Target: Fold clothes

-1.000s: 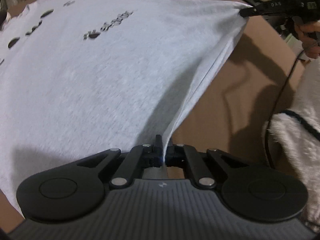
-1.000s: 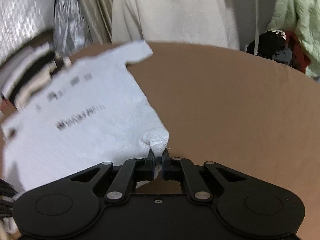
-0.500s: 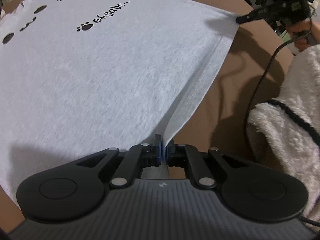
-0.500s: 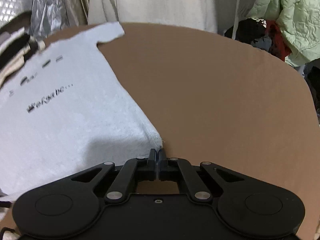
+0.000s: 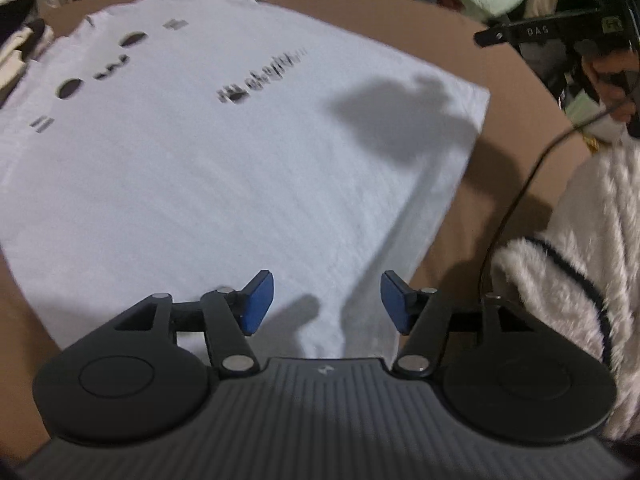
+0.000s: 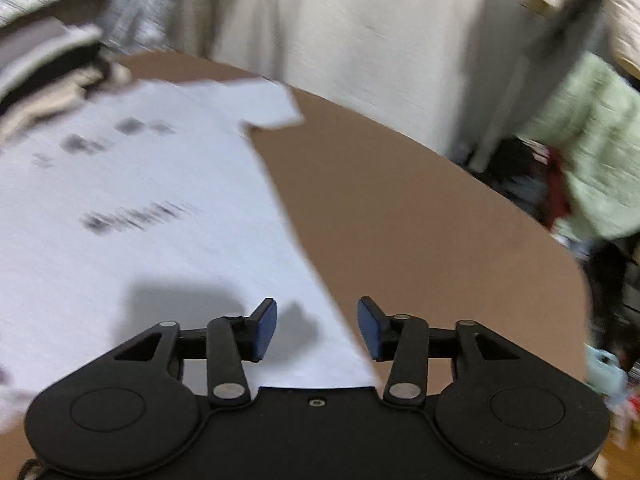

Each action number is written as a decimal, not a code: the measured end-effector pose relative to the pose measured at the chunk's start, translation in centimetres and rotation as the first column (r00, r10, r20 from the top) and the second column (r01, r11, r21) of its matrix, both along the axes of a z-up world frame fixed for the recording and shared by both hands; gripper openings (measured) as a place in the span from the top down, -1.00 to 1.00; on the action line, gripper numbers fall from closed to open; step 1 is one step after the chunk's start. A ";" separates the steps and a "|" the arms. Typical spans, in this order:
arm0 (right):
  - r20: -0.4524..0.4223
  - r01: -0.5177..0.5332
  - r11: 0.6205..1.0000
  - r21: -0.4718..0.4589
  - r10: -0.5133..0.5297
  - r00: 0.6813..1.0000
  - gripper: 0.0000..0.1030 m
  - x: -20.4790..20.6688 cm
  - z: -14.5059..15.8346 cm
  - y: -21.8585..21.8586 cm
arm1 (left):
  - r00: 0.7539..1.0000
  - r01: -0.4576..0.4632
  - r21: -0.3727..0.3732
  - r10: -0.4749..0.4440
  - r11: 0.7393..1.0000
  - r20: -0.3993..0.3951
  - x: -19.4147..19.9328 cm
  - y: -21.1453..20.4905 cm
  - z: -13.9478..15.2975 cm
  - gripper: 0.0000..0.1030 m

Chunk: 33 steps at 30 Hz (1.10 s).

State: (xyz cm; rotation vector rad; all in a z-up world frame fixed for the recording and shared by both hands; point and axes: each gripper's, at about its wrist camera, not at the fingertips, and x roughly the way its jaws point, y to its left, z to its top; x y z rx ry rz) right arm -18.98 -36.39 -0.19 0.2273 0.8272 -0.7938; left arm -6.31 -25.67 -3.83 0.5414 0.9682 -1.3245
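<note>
Dim, motion-blurred fisheye views; soft shadows.

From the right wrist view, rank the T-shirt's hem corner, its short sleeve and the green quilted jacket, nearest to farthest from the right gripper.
1. T-shirt hem corner: right below the open right gripper, between its fingers.
2. Short sleeve: ahead and left, flat on the brown table.
3. Green quilted jacket: beyond the table's far right edge.

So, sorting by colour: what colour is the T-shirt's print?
Black print on the white T-shirt, clearest in the left wrist view.
</note>
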 end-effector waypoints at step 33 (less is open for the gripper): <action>0.380 -0.369 0.874 0.316 0.240 0.893 -0.07 20.6 -6.3 7.3 | 0.597 -0.742 -0.107 0.725 0.662 0.345 24.7 7.8 -3.1 -0.47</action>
